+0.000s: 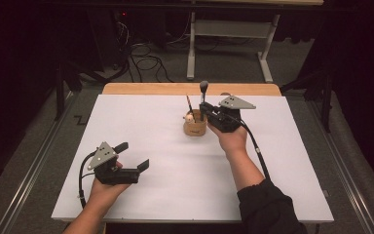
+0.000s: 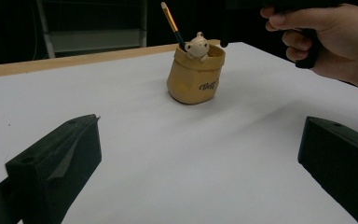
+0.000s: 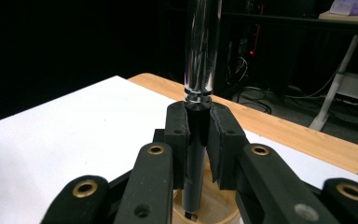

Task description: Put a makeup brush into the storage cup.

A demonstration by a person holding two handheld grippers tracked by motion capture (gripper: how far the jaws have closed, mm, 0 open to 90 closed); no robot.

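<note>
High view: above, facing forward and down, far. Left gripper view: low, between its jaws, toward holder (image 2: 196,77). Right gripper view: close over the same holder (image 3: 214,205).

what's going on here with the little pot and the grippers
A person works at a white table with a gripper in each hand. The right gripper is shut on a makeup brush with a shiny metal sleeve, holding it upright with its lower end inside the small tan holder near the far edge. A thinner brush already stands in that holder, beside a small bear figure. The left gripper waits open near the front left, holding nothing.
</note>
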